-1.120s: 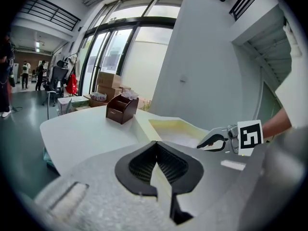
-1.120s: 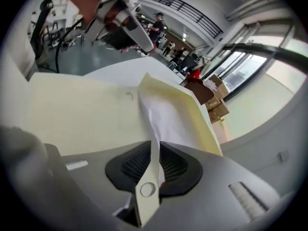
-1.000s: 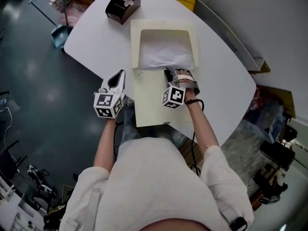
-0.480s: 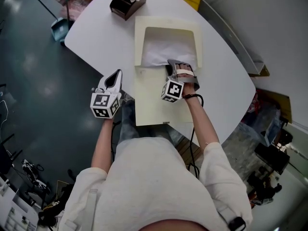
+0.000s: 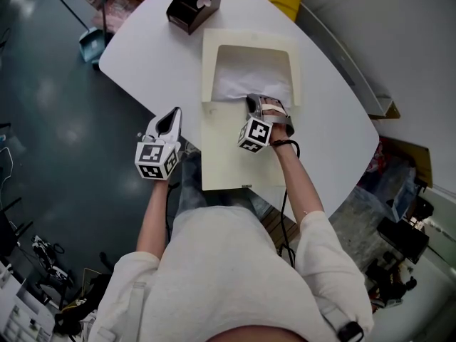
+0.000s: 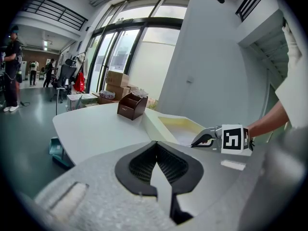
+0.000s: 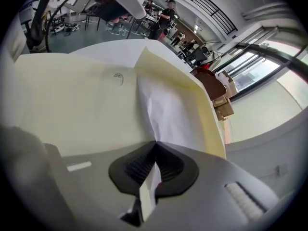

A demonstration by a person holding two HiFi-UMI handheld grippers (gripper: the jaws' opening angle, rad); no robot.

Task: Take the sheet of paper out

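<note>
Your right gripper [image 5: 251,104] bites the near edge of the white sheet of paper [image 5: 253,77]. Its jaws have just been closing and now pinch the sheet between the ribbed black pads [image 7: 169,163]. Most of the paper lies inside the large cream paper envelope [image 5: 228,155], showing in the open mouth at the envelope's far end. The envelope lies flat on the round-cornered white table [image 5: 157,63], with its near end at the table's near edge. Your left gripper [image 5: 173,114] hangs at that same edge, just beside the envelope's left side and apart from it — jaws together, nothing between them. A dark brown box topped with a pale flower-like tuft [image 5: 194,6] stands at the table's far edge, well apart from the envelope's near end.
</note>
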